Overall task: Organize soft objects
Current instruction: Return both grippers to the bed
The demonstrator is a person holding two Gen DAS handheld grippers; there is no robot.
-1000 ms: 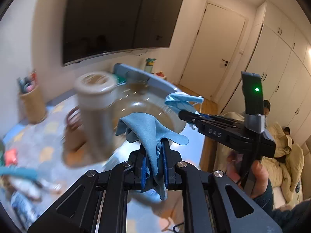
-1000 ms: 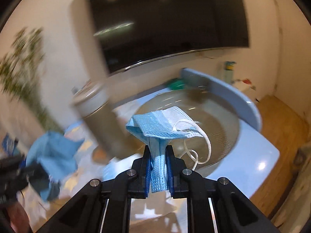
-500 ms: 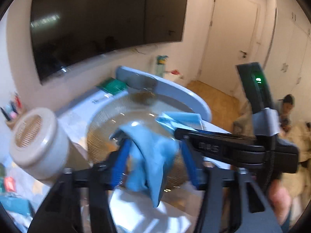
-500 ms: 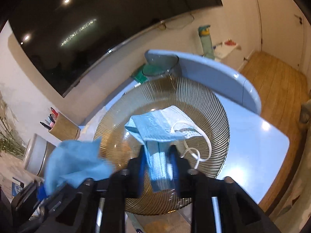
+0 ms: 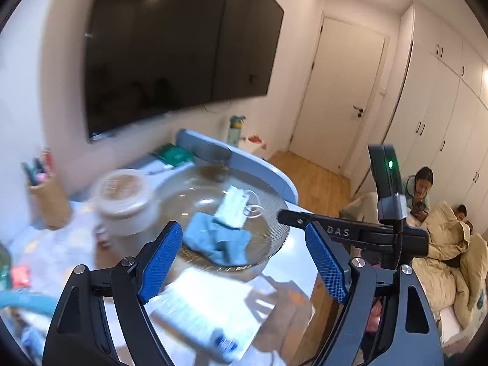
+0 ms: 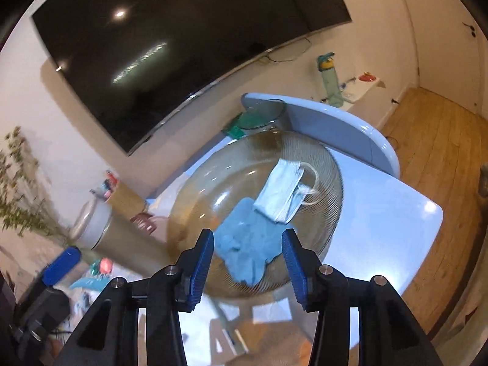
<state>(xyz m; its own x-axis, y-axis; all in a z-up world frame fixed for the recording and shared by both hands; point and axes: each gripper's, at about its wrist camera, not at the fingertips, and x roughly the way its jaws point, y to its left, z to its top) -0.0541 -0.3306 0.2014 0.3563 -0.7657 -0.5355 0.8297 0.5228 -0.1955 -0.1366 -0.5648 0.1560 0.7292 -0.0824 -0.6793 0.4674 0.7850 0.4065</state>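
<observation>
— Where do we see the cloth (image 6: 247, 244) and the mask (image 6: 282, 193)?

— Both lie in the glass bowl (image 6: 331, 183) on the counter (image 6: 381, 213). The cloth is crumpled at the bowl's near side; the mask rests just beyond it, its near edge touching or overlapping the cloth, ear loops trailing toward the far rim.

— And our right claw (image 6: 247, 267)?

— Its jaws are opening, part-way apart, and they grip nothing. In the right wrist view the cloth shows in the gap between the blue pads (image 6: 201, 270), but it sits down in the bowl, beyond the tips, clear of both.

— The left claw (image 5: 244, 262)?

— Opening too, and wider. We hold nothing there either. In the left wrist view the cloth (image 5: 218, 241) and mask (image 5: 233, 210) lie ahead of and below the tips, between the two pads (image 5: 160, 262) but apart from them.

— Anything beside the bowl?

— A jar (image 5: 125, 201) with a pale lid stands just left of it, blurred. The right claw's body (image 5: 360, 233) reaches in from the right, over the bowl's rim.
</observation>
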